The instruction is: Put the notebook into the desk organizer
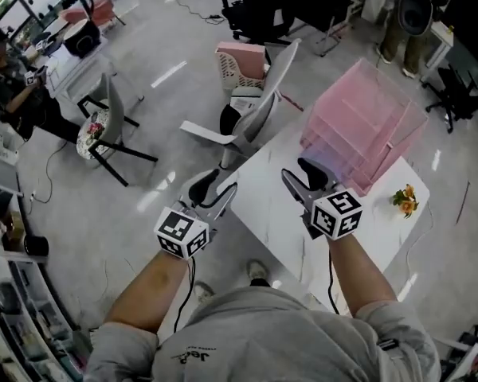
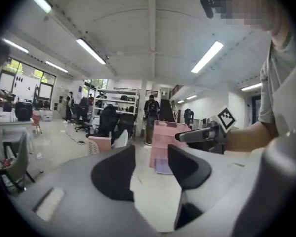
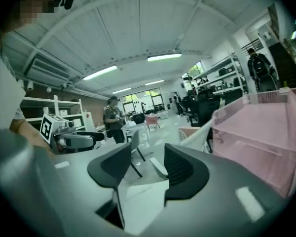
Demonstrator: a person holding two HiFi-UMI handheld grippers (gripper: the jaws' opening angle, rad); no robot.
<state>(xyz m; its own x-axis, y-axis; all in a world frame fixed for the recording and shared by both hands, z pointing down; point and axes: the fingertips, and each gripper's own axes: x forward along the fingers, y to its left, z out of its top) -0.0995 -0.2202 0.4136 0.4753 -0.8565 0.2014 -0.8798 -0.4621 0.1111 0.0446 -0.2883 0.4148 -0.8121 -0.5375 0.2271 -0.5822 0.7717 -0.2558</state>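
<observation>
The pink see-through desk organizer (image 1: 366,118) stands at the far end of the white table (image 1: 271,213). A flat lilac thing, which looks like the notebook (image 2: 163,168), lies at its foot, and it also shows as a lilac patch, the notebook (image 1: 346,169), in the head view. My left gripper (image 1: 217,183) hovers over the table's left edge, open, with nothing between its jaws. My right gripper (image 1: 300,173) is held above the table just short of the organizer, also open and empty. The left gripper view shows the organizer (image 2: 165,137) straight ahead; the right gripper view has the organizer (image 3: 266,132) close on its right.
A small orange flower (image 1: 405,200) sits on the table's right side. A white office chair (image 1: 251,118) and a pink chair (image 1: 240,62) stand just beyond the table's left edge. A person (image 1: 12,94) sits at a desk far left.
</observation>
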